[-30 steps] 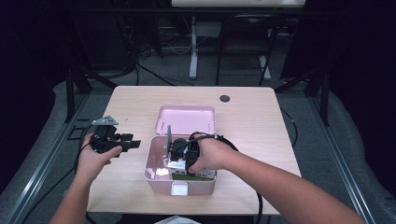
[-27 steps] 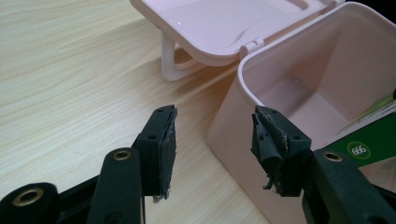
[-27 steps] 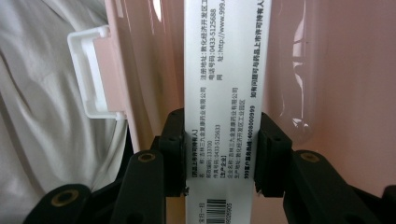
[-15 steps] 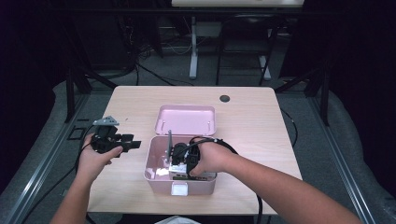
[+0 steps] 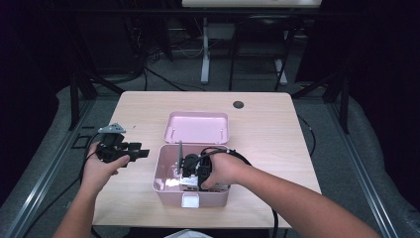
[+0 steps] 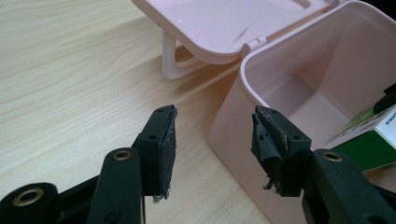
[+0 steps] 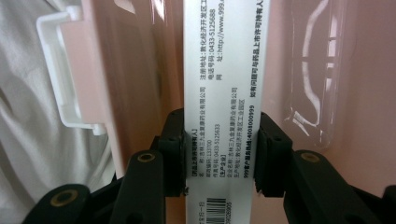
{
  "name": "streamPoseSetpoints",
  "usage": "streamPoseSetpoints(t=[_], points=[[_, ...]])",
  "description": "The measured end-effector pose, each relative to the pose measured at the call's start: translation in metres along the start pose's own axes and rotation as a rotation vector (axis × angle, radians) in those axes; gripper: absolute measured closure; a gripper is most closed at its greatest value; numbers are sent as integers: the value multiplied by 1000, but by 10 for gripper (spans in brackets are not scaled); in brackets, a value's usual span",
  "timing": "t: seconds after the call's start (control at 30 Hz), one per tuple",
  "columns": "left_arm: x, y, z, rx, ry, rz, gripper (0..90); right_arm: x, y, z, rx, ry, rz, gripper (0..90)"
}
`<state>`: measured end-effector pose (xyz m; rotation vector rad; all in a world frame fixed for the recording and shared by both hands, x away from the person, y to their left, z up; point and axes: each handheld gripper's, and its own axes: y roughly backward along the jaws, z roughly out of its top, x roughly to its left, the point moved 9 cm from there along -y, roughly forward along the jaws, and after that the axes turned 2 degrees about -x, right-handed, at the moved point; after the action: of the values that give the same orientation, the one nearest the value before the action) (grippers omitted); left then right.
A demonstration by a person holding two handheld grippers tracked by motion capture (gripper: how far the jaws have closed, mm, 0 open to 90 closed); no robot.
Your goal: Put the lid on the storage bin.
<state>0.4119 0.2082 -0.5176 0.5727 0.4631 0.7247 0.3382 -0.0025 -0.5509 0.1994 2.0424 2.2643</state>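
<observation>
Change since the earlier frames is small: the right hand [image 5: 220,168] has sunk a little deeper into the pink box [image 5: 163,171] and drawn toward the near wall, while the left hand [image 5: 101,166] has stayed put near the table's [image 5: 277,148] left edge.

The right gripper [image 7: 218,154] reaches down inside the box, the forearm coming in from the near right corner of the table. Its two black jaws are clamped on the narrow white side of a printed carton [image 7: 224,93] (small black print and a barcode run along it), with pink box wall on either side. The white latch [image 7: 70,70] of the box shows at the left of the right gripper view.

The left gripper [image 6: 212,140] hovers above the table just beside the box's left wall, gripped in the left hand with its jaws pointing toward the box. Its jaws stand apart with nothing between them; the worn pads [image 6: 169,140] are bare. Past them the left gripper view shows the box's inside and a green and white carton edge at the right.

The box sits near the middle of the near edge of the table, its lid [image 5: 198,128] thrown open and lying back toward the far edge.
</observation>
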Motion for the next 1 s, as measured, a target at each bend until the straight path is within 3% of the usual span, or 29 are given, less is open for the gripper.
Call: streamPoseSetpoints(t=[0.4,0.57,0.7,0.83,1.0], points=[[2,2,0,-3,0,0,493,1,-4,-1,12,-8,14,606],[2,2,1,-10,0,1,493,-2,5,2,-24,-31,24,612],[3,5,2,-18,2,2,493,-3,10,5,-49,-25,19,637],[3,5,2,-12,2,0,493,-1,8,5,-40,-11,24,601],[2,4,2,-11,4,0,494,-1,4,5,-29,-5,11,617]])
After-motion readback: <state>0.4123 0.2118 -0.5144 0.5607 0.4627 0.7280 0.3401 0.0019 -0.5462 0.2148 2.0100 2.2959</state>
